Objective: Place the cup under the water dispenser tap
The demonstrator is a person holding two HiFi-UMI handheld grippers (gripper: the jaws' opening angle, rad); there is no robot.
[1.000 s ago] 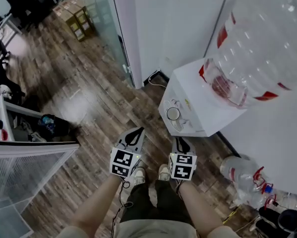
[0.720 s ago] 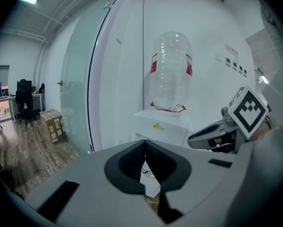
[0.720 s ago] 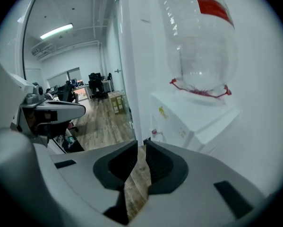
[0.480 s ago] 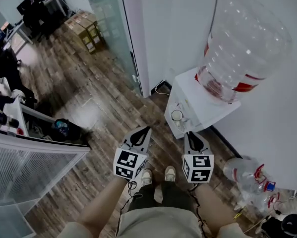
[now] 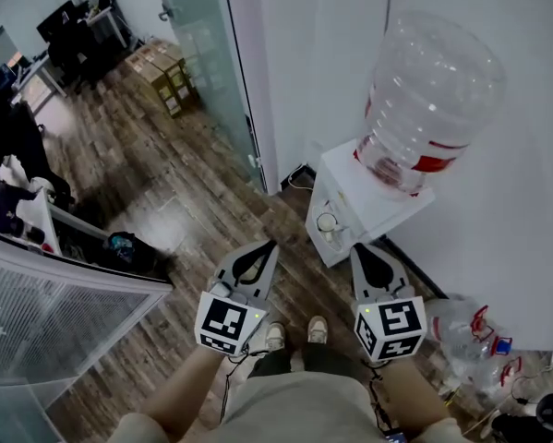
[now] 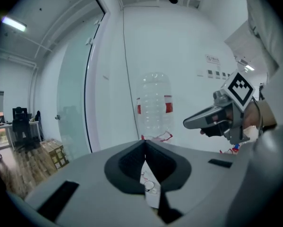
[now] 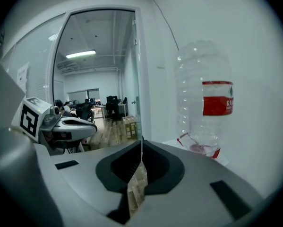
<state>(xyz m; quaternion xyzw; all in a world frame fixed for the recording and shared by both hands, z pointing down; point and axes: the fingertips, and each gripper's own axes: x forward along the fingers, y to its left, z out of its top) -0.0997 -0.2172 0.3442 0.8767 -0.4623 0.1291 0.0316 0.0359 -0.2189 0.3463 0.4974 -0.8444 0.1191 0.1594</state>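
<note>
A: Start with the left claw [image 5: 265,252]. State?

B: Jaws together at the tips, nothing between them. It hangs over the wooden plank floor [image 5: 165,192] and points toward the dispenser.

A: Where is the cup from there?

B: Ahead of it and a little to its right. A small pale round-rimmed cup [image 5: 327,221] sits against the front of the white box-shaped water dispenser [image 5: 347,172]. The left gripper view shows it low, beyond the jaw tips and well apart from them.

A: Under the tap?

B: It looks so, but the tap is too small to make out. A big clear upturned plastic bottle with a red band [image 5: 428,86] stands on the dispenser, above and beyond both claws.

A: And the right claw [image 5: 359,250]?

B: Jaws closing, tips about meeting, nothing between them. The cup lies ahead of it, slightly left, not touching.

A: Anything further right?

B: A second clear plastic bottle [image 5: 456,326] lies on the floor just beside that claw.

A: Progress?

B: My reading is that the placing is done. The cup is at the dispenser, neither claw holds it, and both are clear of it. What's left is to check that it sits square under the spout, which can't be settled from here.
</note>
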